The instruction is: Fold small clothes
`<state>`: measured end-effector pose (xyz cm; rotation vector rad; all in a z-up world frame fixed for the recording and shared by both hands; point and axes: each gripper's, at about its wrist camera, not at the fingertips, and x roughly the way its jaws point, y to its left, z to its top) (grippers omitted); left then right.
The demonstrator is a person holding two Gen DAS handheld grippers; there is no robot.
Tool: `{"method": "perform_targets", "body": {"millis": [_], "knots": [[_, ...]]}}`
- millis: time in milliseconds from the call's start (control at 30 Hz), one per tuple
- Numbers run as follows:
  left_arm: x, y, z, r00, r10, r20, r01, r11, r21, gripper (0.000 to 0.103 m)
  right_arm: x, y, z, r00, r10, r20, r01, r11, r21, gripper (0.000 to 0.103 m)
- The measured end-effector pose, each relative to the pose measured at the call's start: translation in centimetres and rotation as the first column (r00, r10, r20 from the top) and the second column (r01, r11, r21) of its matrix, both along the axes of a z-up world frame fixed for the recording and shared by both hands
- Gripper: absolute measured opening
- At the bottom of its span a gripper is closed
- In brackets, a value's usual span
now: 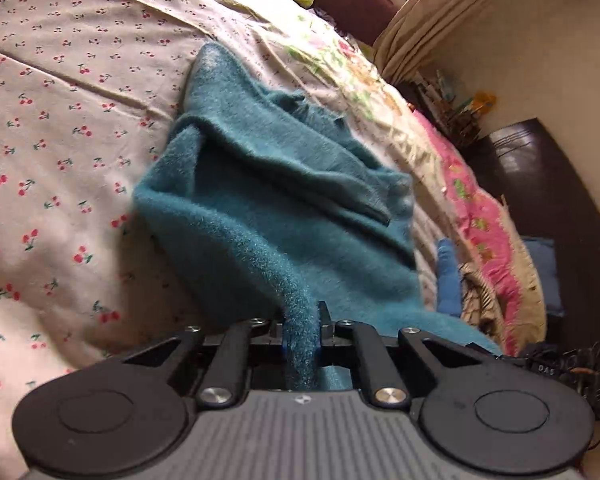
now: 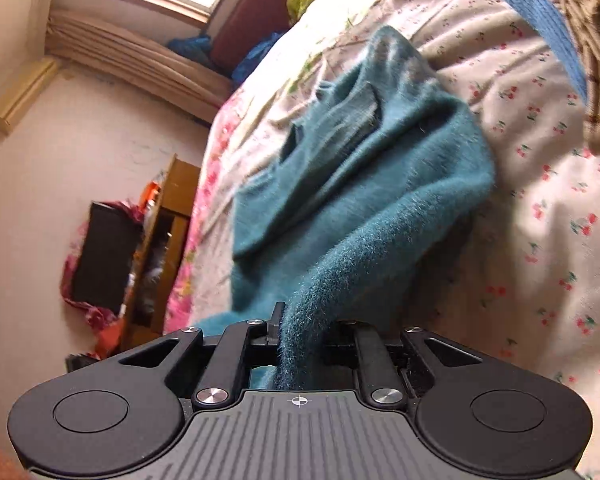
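A fuzzy teal sweater (image 1: 284,184) lies rumpled on a bed with a cherry-print sheet (image 1: 60,128). My left gripper (image 1: 302,320) is shut on a bunched edge of the sweater, which runs back between its jaws. In the right wrist view the same teal sweater (image 2: 364,152) stretches away across the sheet (image 2: 540,208). My right gripper (image 2: 300,320) is shut on another bunched edge of it. Both held edges are lifted off the bed; the far part rests on the sheet.
A blue knit garment (image 2: 540,20) and a brown checked garment (image 2: 592,40) lie on the bed to the right. A pink floral blanket (image 1: 484,216) edges the bed. A wooden shelf unit (image 2: 168,240), dark furniture (image 1: 548,184), curtain and window stand beyond.
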<state>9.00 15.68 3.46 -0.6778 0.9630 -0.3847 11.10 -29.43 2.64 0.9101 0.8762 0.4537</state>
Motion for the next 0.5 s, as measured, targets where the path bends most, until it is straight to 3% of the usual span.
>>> {"method": "perform_targets", "body": {"millis": [133, 267, 400, 500], "knots": [[5.8, 1.1, 0.7, 0.994, 0.085, 0.069, -0.077, 0.991, -0.108, 0.022, 7.1, 0.3, 1.4, 0.993, -0.084, 0.079, 0.081, 0.996, 0.038, 0.014], [11.8, 2.3, 0.3, 0.978, 0.179, 0.106, -0.167, 0.980, -0.111, 0.022, 13.4, 0.3, -0.1, 0.977, -0.204, 0.066, 0.202, 0.979, 0.035, 0.014], [16.4, 3.4, -2.2, 0.957, 0.284, 0.052, -0.280, 0.957, -0.079, 0.023, 17.8, -0.1, -2.9, 0.952, -0.305, 0.003, 0.305, 0.951, -0.053, 0.018], [17.9, 3.7, -4.4, 0.944, 0.330, -0.001, -0.329, 0.943, -0.054, 0.026, 19.4, -1.2, -5.2, 0.938, -0.339, -0.074, 0.339, 0.941, -0.011, 0.023]]}}
